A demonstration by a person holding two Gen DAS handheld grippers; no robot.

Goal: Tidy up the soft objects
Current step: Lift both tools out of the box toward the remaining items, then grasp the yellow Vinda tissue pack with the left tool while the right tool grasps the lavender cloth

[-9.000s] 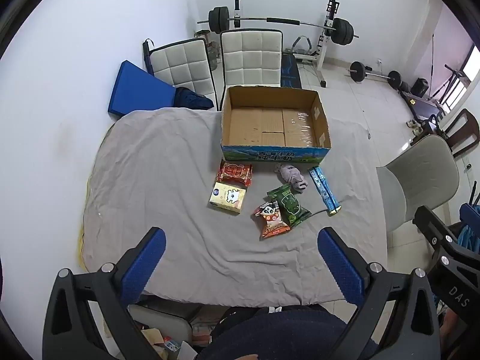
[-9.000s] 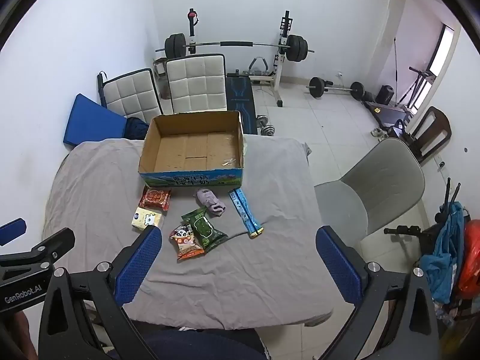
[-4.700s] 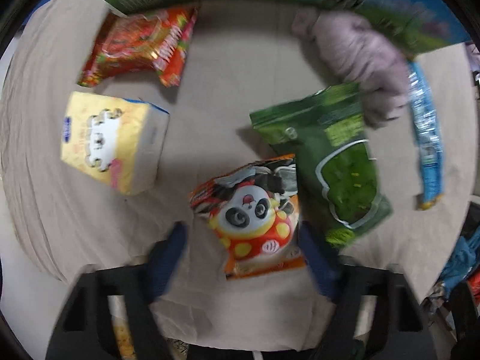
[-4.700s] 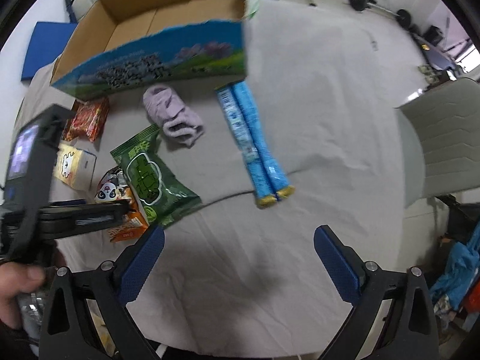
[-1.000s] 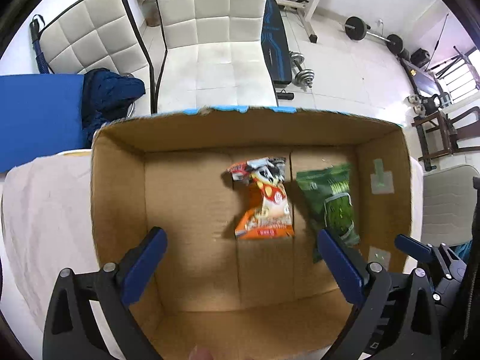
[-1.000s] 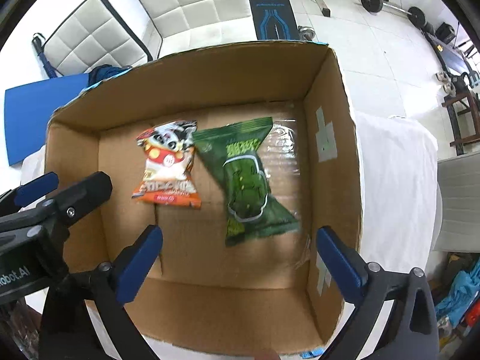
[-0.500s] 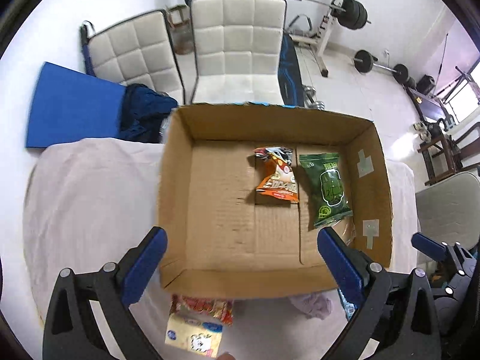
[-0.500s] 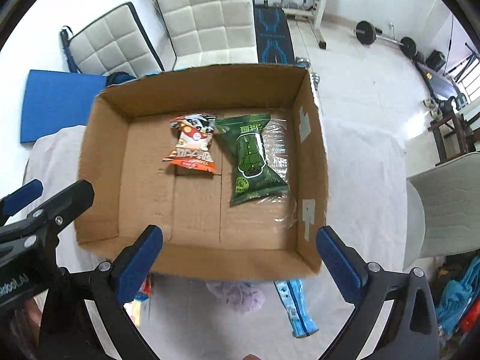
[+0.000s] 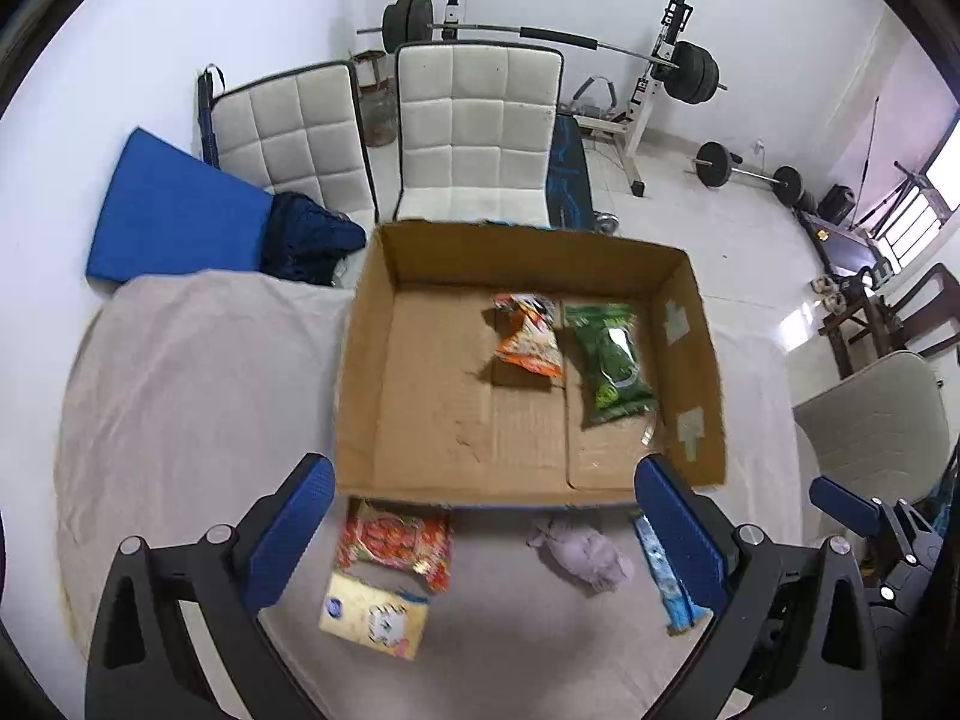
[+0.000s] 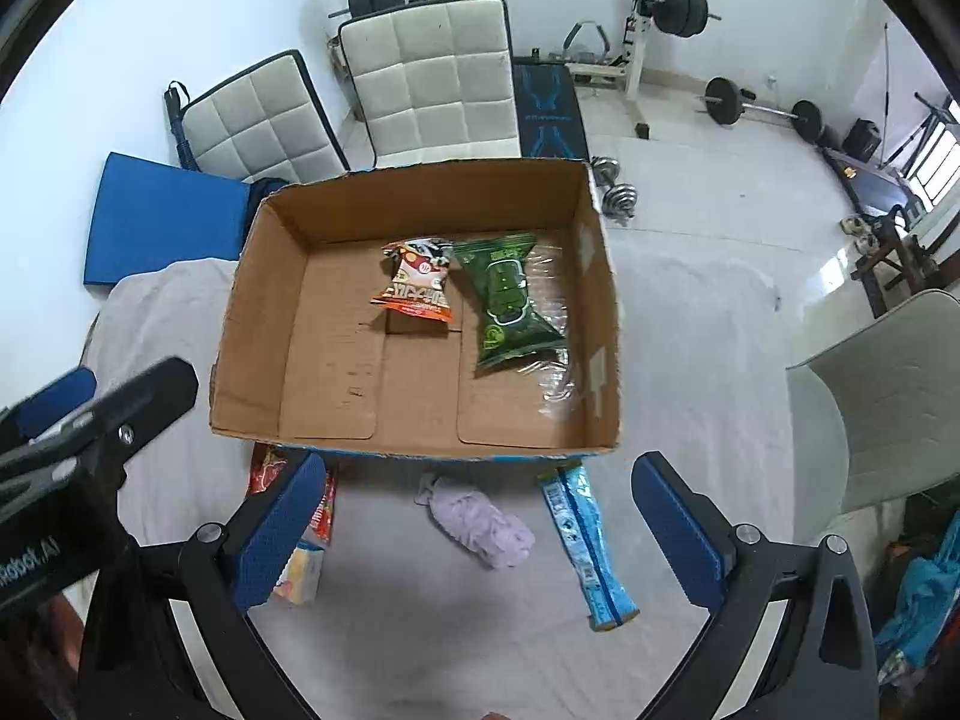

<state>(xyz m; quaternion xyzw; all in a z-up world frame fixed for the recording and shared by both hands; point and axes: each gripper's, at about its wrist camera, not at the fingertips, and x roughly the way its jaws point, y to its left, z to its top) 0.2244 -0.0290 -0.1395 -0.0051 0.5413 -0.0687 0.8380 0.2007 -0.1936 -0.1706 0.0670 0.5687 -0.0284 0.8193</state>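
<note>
An open cardboard box (image 9: 360,360) (image 10: 606,324) stands on the grey-covered table. Inside it lie an orange panda snack bag (image 9: 528,336) (image 10: 420,288) and a green packet (image 9: 609,354) (image 10: 510,306). In front of the box on the cloth lie a red snack bag (image 9: 393,543) (image 10: 270,468), a yellow tissue pack (image 9: 375,615) (image 10: 300,570), a lilac sock bundle (image 9: 579,552) (image 10: 480,519) and a blue packet (image 9: 666,576) (image 10: 585,540). My left gripper (image 9: 480,534) and right gripper (image 10: 477,531) hover open above these, holding nothing.
Two white quilted chairs (image 9: 474,132) and a blue mat (image 9: 168,216) stand behind the table. A grey chair (image 10: 888,396) is at the right. Weight equipment (image 9: 540,36) lines the far wall. The left gripper's body (image 10: 78,420) shows in the right wrist view.
Both grippers have pulled back and up from over the box toward the table's near side. The loose items in front of the box are now in fuller view.
</note>
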